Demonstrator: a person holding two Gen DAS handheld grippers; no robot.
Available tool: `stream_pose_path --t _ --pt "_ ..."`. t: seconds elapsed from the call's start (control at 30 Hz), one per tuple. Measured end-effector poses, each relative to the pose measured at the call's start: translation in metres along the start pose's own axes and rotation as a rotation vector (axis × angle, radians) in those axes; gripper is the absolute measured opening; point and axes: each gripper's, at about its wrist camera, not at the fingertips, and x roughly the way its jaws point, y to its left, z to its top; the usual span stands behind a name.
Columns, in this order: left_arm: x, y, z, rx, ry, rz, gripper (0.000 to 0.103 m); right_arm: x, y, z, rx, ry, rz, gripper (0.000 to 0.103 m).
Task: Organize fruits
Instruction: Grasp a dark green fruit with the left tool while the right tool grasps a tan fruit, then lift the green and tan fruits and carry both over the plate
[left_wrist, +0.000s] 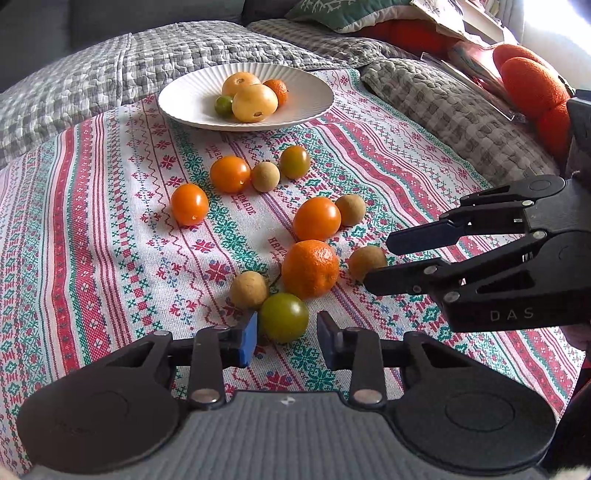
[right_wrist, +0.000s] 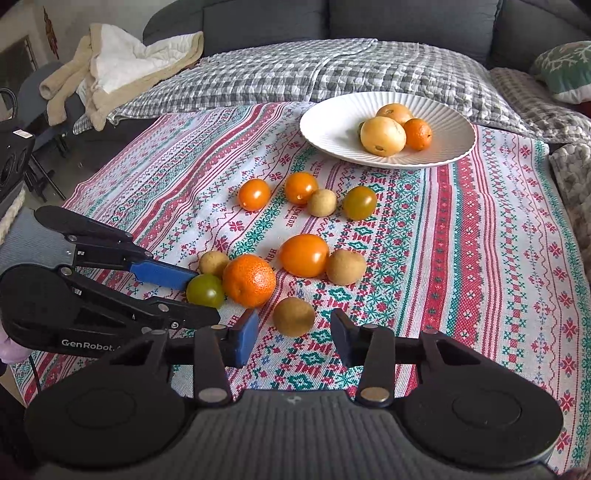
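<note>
A green tomato (left_wrist: 283, 317) lies on the patterned cloth between the blue pads of my left gripper (left_wrist: 287, 325). One pad touches it and a thin gap shows at the other. A brown longan (right_wrist: 293, 316) sits between the pads of my right gripper (right_wrist: 294, 325) with space on both sides. A mandarin (left_wrist: 310, 269) rests just behind both fruits. Several orange tomatoes, another green tomato (right_wrist: 359, 202) and more longans are scattered farther back. The white ribbed plate (right_wrist: 325, 125) holds two yellow fruits, a mandarin and a small green fruit.
The cloth (right_wrist: 480, 240) covers a table that ends at the left, with floor and a chair beyond. Behind it lie a grey checked quilt (right_wrist: 295, 70), a beige blanket (right_wrist: 110, 62) and a dark sofa. Orange cushions (left_wrist: 532, 85) sit at the right.
</note>
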Motion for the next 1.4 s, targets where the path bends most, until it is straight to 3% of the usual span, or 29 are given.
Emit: stream_pose_path --t 0.17,0.37,1.0,1.4 --pt "0.005 -0.002 0.003 0.003 0.001 0.014 0.017 0.003 0.002 0.002 0.006 0.001 0.000 0.022" --pt "0.004 -0.006 0.004 -0.002 0.013 0.032 0.016 0.004 0.010 0.003 -0.030 0.001 -0.011 0.022" --pt "-0.008 -0.008 0.007 -0.029 0.011 0.033 0.016 -0.015 -0.004 0.007 0.043 -0.064 -0.036 0.022" --pt "-0.021 -0.004 0.012 -0.070 -0.046 0.014 0.016 -0.031 -0.028 0.006 0.120 -0.120 -0.011 0.022"
